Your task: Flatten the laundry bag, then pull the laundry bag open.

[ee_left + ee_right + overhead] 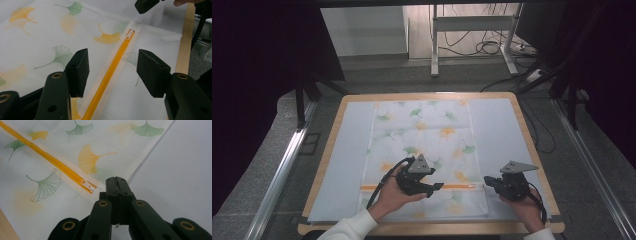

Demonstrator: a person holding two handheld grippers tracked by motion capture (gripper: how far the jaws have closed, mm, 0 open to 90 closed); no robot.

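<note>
Seen from above, your two hands come in at the 6 o'clock edge of the tabletop (337, 131), each holding a gripper over a white mesh bag (422, 150) printed with green and orange ginkgo leaves. The bag lies flat on a pale sheet (499, 130) in the middle of the tabletop, its long side running from 6 toward 12 o'clock.

Nearest you, an orange zipper (462, 186) crosses the bag from 9 to 3 o'clock. Your left gripper (436, 187) hovers over the middle of that zipper, fingers (78, 71) standing apart with nothing between them; in the left gripper view the zipper runs straight up the gap between them, untouched.

Your right gripper (487, 181) sits at the bag's 3 o'clock edge, its fingers (116, 185) pressed together. They seem to pinch the bag's corner fabric, though the contact itself is hidden. The white slider (88, 184) lies just beside those fingertips, at the zipper's right end.

As a judgement: the zipper looks closed along its whole visible length, so the opening is yet to begin. The bag's end appears anchored; grasping the slider and drawing it along the track remains.

Beyond the bag, the far tabletop is bare sheet.
</note>
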